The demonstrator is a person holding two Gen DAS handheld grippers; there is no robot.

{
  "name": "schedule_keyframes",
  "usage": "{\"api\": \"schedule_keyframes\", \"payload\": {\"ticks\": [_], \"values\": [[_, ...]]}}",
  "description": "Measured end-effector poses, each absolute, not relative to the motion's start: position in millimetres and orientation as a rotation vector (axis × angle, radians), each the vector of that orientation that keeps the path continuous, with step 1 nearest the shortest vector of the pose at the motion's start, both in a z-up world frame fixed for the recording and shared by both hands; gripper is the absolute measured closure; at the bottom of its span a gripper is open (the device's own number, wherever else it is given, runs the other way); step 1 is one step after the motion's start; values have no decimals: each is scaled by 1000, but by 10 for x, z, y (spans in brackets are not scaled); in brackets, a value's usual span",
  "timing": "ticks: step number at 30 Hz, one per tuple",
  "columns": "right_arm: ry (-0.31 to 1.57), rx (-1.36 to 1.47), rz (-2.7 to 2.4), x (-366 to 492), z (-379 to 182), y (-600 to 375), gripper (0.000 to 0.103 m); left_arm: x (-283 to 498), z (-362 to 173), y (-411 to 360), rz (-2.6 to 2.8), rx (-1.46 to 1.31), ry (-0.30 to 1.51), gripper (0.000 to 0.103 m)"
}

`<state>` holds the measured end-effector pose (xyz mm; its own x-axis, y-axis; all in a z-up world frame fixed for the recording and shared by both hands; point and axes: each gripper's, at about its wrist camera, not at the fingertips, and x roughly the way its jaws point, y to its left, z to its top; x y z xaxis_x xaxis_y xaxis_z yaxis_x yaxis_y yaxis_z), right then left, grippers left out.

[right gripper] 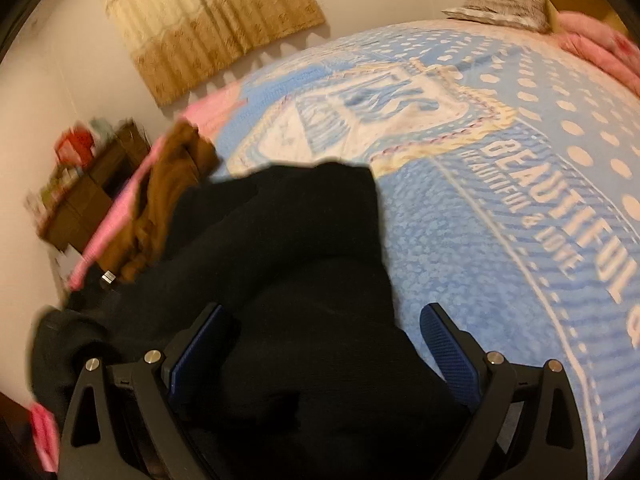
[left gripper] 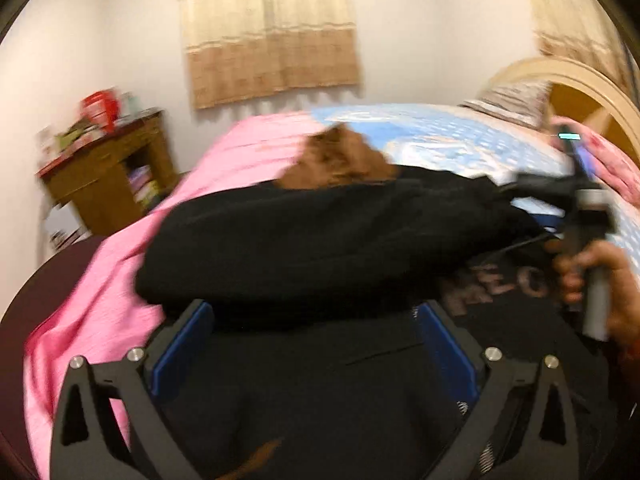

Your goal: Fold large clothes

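Black garment (left gripper: 312, 240) bunched crosswise on bed (right gripper: 480, 240), under both spread, empty grippers (left gripper: 316, 340) (right gripper: 320, 344).

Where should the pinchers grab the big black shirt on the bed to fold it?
Probably the far edge of the black garment, lying loose on the blue bedsheet. Come from above, one finger slipping under that edge, since the thick bunched middle is too bulky to pinch.

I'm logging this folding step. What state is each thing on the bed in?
Left claw: open, holding nothing.
Right claw: open, over the garment.
Black garment: bunched, partly folded over itself.
Brown garment: crumpled, beyond the black one.
Blue bedspread: spread flat.
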<state>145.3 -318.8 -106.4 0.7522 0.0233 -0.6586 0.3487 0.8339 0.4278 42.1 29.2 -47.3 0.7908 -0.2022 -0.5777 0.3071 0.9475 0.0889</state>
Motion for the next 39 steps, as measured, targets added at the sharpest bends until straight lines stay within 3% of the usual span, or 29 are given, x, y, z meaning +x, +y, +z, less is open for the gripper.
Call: {"api": "schedule_keyframes", "payload": {"ticks": [4,10,11,12,13,17,21,24,29,31,34,36,39], "values": [[631,671,40,1182,-762,-2868,6,631,-535,794,-119,73,633,0],[779,456,177,1560,-870,-1923,6,859,-527,1256,39,-98,658,0],[802,455,189,1641,-916,-1847,15,866,-493,1265,47,-96,650,0],[835,452,195,1723,-971,-1770,53,885,-467,1278,56,-87,645,0],[876,452,204,1816,-1014,-1704,72,899,-423,1294,71,-81,642,0],[813,361,214,1785,-779,-1591,82,950,-302,1440,93,-126,628,0],[680,264,287,1433,-313,-1581,82,1165,-229,1507,134,-160,626,0],[704,246,311,1233,-252,-1691,82,1248,-222,1486,149,-172,632,0],[925,175,258,1249,-972,-1789,82,1414,-277,1267,141,-150,674,0],[900,176,251,1260,-1158,-1800,80,1521,-354,1108,174,-91,687,0],[865,208,216,1296,-1157,-1857,68,1732,-639,961,301,16,763,0],[893,245,197,1307,-1174,-1961,42,1787,-836,1035,333,-22,814,0],[878,377,232,1169,-1134,-2273,37,1744,-1002,1134,325,-58,811,0]]}}
